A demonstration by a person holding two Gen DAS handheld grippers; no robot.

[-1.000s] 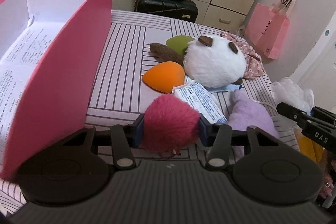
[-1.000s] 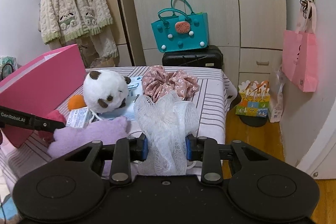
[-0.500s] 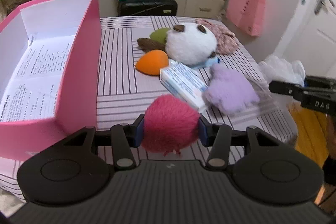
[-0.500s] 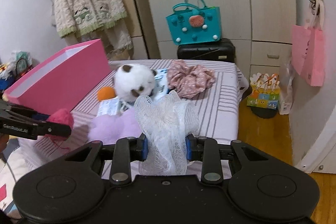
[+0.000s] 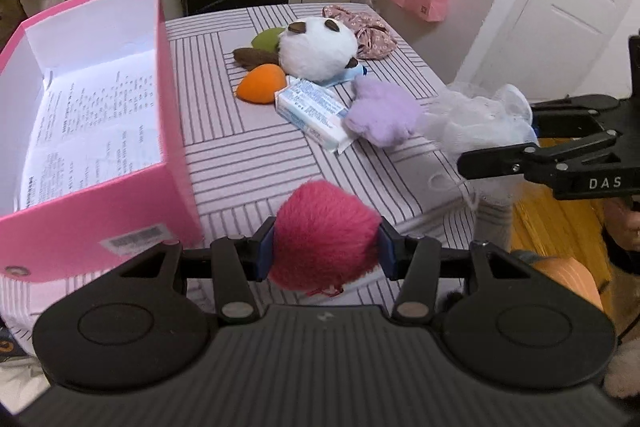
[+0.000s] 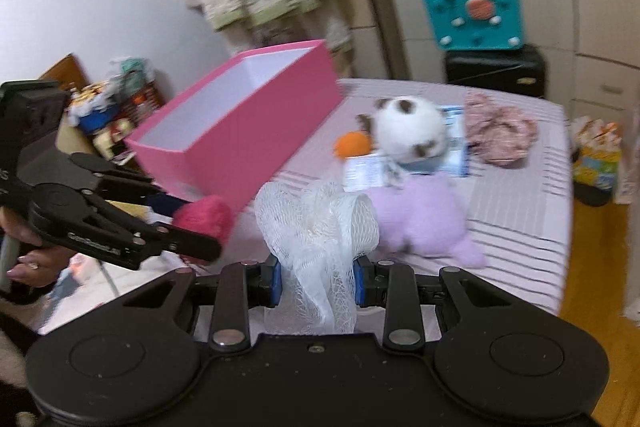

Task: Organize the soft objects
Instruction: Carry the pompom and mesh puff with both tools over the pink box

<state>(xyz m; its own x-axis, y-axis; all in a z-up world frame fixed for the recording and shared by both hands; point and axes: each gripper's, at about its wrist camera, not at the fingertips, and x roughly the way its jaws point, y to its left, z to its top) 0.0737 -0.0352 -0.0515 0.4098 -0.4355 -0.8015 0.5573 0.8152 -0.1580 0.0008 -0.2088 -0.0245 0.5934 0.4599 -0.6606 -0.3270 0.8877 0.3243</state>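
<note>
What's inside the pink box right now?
Only a printed paper sheet lining the pink box; no soft items in it. The near inner corner is hidden by its front wall.

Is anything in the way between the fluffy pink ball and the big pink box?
Nothing visible is. The left gripper holds the pink pompom just beside the pink box, whose top is open. Only the box's near wall lies between them, and the toys lie farther back.

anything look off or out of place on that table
One thing: among the soft items on the striped table lies a white-and-blue packet with printed text, wedged between the orange sponge, the panda plush and the purple plush. It looks like packaging, not a toy. Nothing looks spilled or damaged.
</note>
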